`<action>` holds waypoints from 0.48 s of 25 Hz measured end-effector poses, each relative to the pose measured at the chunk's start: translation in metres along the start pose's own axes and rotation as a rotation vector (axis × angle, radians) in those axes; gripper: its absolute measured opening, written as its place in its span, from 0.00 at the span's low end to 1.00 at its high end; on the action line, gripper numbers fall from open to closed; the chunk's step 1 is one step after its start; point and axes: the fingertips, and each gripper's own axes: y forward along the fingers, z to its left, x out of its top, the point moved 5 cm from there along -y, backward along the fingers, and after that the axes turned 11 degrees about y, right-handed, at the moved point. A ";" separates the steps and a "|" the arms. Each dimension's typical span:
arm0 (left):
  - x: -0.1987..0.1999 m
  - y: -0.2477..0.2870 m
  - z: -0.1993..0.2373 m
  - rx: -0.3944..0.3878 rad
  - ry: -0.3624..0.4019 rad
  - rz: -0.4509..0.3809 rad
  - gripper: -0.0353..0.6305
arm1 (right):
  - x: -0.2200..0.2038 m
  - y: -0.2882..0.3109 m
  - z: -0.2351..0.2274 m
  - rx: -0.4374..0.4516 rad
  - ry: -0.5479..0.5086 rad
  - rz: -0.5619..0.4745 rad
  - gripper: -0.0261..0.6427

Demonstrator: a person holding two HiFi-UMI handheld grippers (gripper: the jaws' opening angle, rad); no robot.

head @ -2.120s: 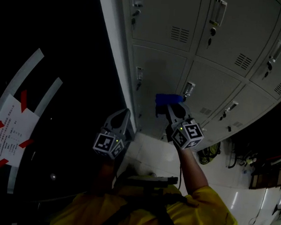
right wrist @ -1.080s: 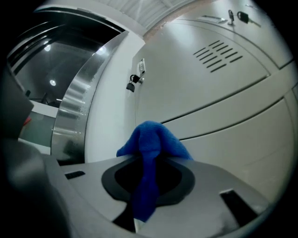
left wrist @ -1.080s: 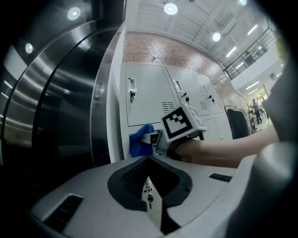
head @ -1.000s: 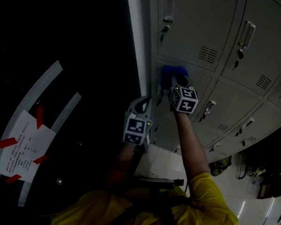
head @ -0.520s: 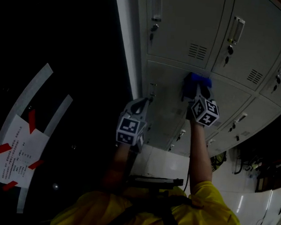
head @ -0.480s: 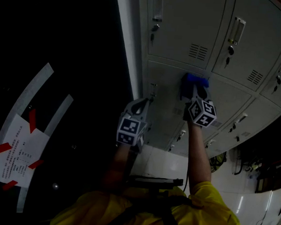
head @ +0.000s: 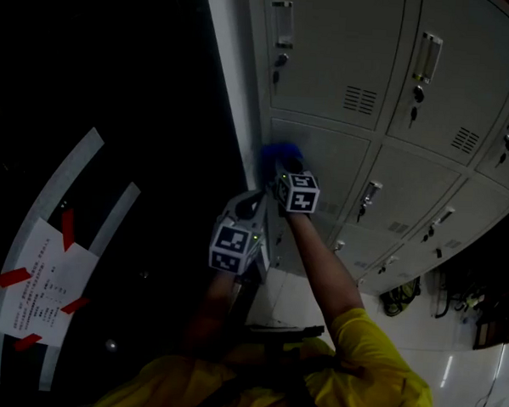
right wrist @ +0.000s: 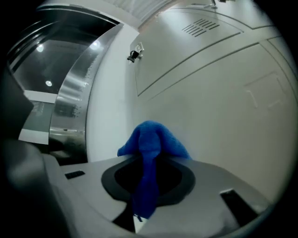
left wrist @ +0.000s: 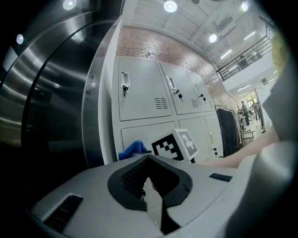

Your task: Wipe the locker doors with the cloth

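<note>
Locker area in large industrial-style hall: bank of grey metal lockers (left wrist: 144,97) with vents, handles, keys; brick wall (left wrist: 153,44) above; high ceiling, round lights (left wrist: 170,6); mezzanine railing (left wrist: 242,60); hanging clothes (left wrist: 226,130); white tiled floor (head: 292,302).

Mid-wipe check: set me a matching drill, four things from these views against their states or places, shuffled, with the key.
Things:
1. blue cloth
2. left gripper
3. right gripper
4. paper sheet

States or places:
A. held by red tape strips, far left in the head view
B. jaws together, nothing between them
C. bunched at a grey locker door, near its left edge
D. jaws shut on the cloth

Pairs: 1-C, 2-B, 3-D, 4-A.
</note>
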 end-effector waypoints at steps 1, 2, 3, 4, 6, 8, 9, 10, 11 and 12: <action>-0.002 0.001 -0.001 -0.003 -0.004 -0.001 0.05 | 0.003 -0.007 -0.006 -0.013 -0.009 -0.010 0.14; -0.003 0.002 -0.002 -0.006 -0.008 -0.003 0.05 | 0.008 -0.018 -0.015 -0.037 -0.014 -0.030 0.14; -0.004 0.004 -0.003 -0.011 -0.014 -0.006 0.05 | 0.015 -0.032 -0.028 -0.071 -0.011 -0.060 0.14; -0.004 0.006 -0.005 -0.018 -0.019 -0.011 0.05 | 0.023 -0.051 -0.044 -0.116 0.000 -0.099 0.14; -0.005 0.011 -0.010 -0.038 -0.027 -0.021 0.05 | 0.044 -0.097 -0.085 -0.227 0.017 -0.190 0.14; -0.008 0.018 -0.016 -0.059 -0.030 -0.025 0.05 | 0.064 -0.139 -0.124 -0.324 0.015 -0.274 0.14; -0.009 0.023 -0.019 -0.068 -0.032 -0.026 0.05 | 0.072 -0.152 -0.137 -0.353 0.003 -0.298 0.14; -0.009 0.027 -0.021 -0.075 -0.038 -0.029 0.05 | 0.077 -0.159 -0.144 -0.368 -0.019 -0.303 0.14; -0.009 0.032 -0.024 -0.080 -0.045 -0.031 0.05 | 0.081 -0.162 -0.146 -0.375 -0.039 -0.294 0.14; -0.008 0.035 -0.026 -0.084 -0.050 -0.034 0.05 | 0.081 -0.162 -0.146 -0.378 -0.045 -0.283 0.14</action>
